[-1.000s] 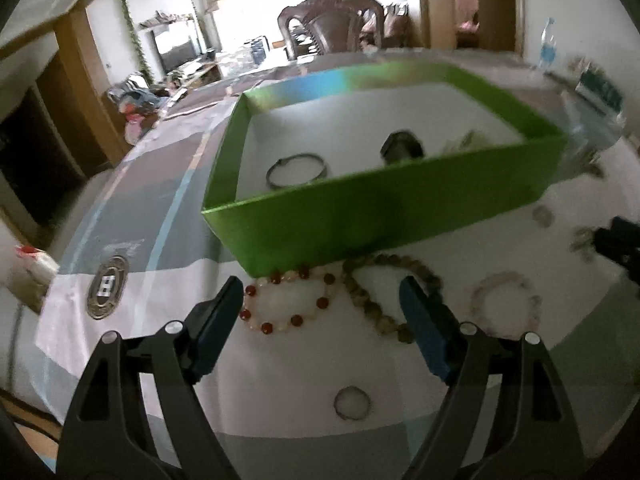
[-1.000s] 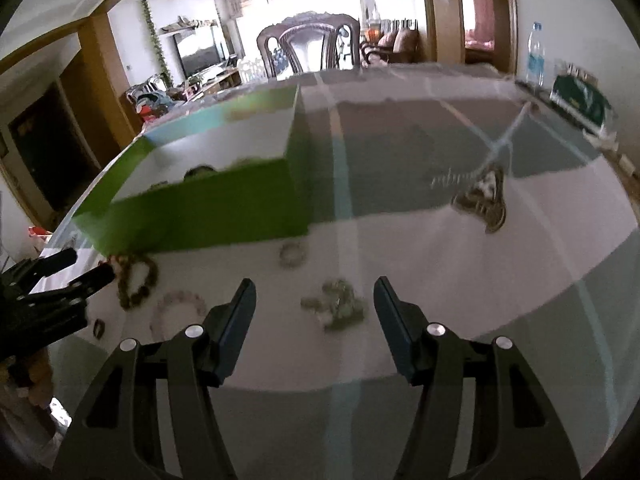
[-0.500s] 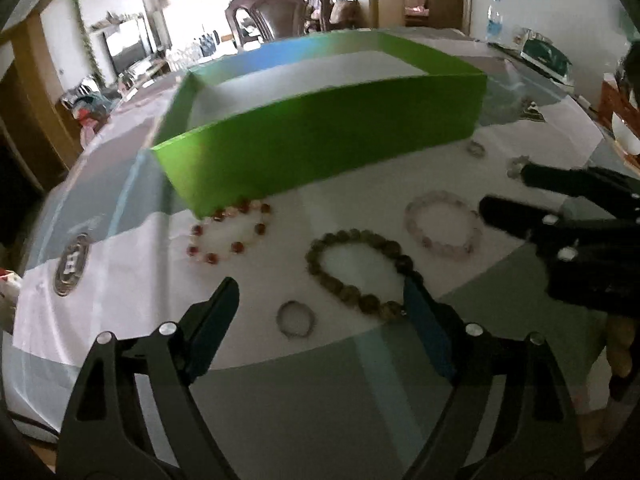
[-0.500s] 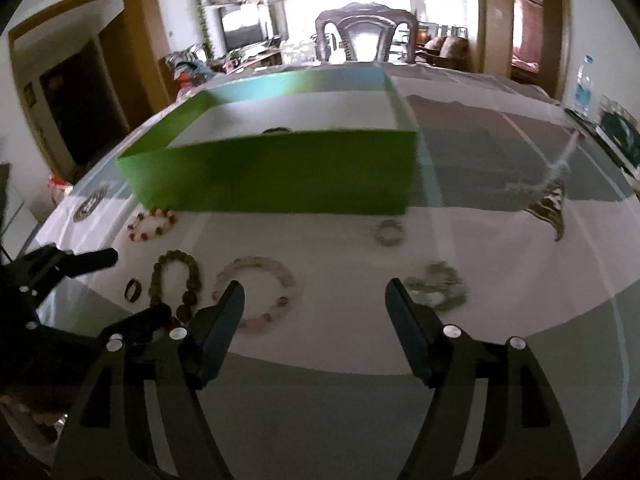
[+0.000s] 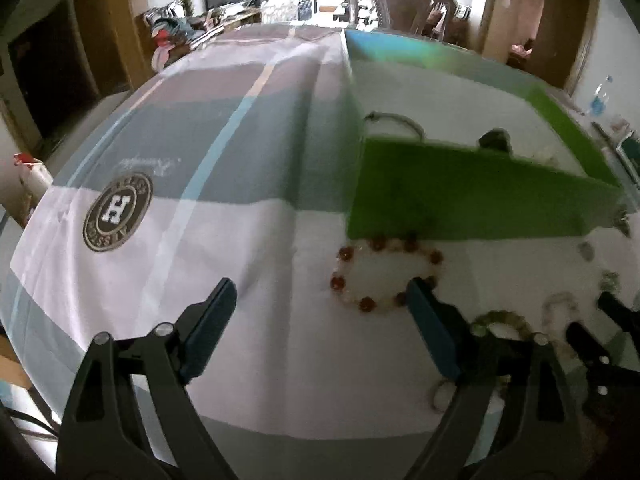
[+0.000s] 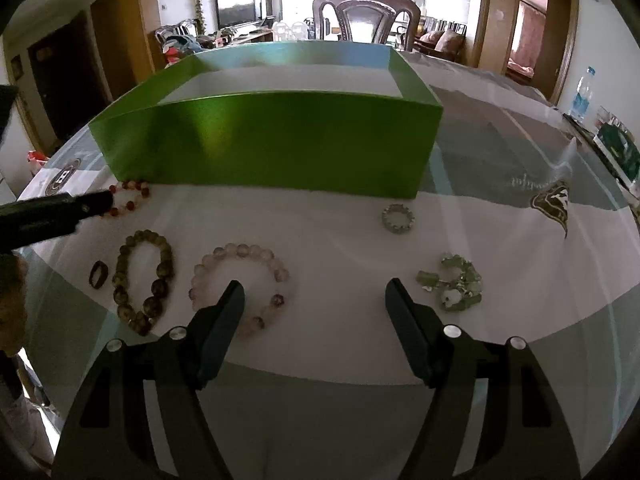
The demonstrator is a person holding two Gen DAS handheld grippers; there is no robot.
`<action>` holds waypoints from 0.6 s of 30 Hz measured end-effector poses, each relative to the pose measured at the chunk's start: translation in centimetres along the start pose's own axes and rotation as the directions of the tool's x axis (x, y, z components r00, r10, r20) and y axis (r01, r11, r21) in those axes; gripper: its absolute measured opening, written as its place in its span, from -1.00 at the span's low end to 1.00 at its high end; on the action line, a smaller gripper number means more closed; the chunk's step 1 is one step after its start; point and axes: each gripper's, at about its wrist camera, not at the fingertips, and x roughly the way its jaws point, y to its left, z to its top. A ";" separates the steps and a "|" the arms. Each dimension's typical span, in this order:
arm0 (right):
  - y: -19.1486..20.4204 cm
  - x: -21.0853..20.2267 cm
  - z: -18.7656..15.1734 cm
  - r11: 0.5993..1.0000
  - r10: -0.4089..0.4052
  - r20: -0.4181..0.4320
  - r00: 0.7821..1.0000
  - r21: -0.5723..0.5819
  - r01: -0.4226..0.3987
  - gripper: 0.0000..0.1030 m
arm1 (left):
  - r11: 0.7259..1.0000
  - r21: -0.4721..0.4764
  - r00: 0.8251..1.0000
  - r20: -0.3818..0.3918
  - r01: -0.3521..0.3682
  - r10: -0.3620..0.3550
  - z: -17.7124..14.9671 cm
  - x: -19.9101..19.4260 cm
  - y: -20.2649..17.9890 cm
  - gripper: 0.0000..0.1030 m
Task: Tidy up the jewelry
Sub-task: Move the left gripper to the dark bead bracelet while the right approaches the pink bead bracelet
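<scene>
A green box stands on the table; in the left wrist view it holds a thin bangle and a dark ring. A red-bead bracelet lies in front of it, just ahead of my open, empty left gripper, whose right finger is at its near edge. My open, empty right gripper hovers over the table; its left finger overlaps a pink-bead bracelet. A brown-bead bracelet, a dark ring, a silver ring and a green bead cluster lie nearby.
The table has a patterned cloth under glass with a round logo at left. A wooden chair stands behind the box. A water bottle and a green packet sit at the far right edge.
My left gripper has swung left and forward, so the red-bead bracelet is now by its right finger. My right gripper has moved closer over the pink-bead bracelet.
</scene>
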 end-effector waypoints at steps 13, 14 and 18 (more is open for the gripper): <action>0.0 -0.2 -0.4 1.000 0.024 0.006 1.000 -0.007 -0.024 0.44 | 0.967 0.213 0.990 -0.012 0.138 -0.138 -3.3 -2.7 -3.4 0.75; 0.0 -0.3 -0.5 1.000 0.027 0.006 1.000 -0.006 -0.027 0.44 | 0.974 0.180 0.990 -0.001 0.136 -0.138 -2.8 -2.7 -2.7 0.75; -0.1 -0.3 -0.4 0.999 0.037 0.008 0.999 -0.004 -0.037 0.44 | 0.985 0.113 0.991 0.005 0.134 -0.136 -1.7 -2.1 -2.0 0.75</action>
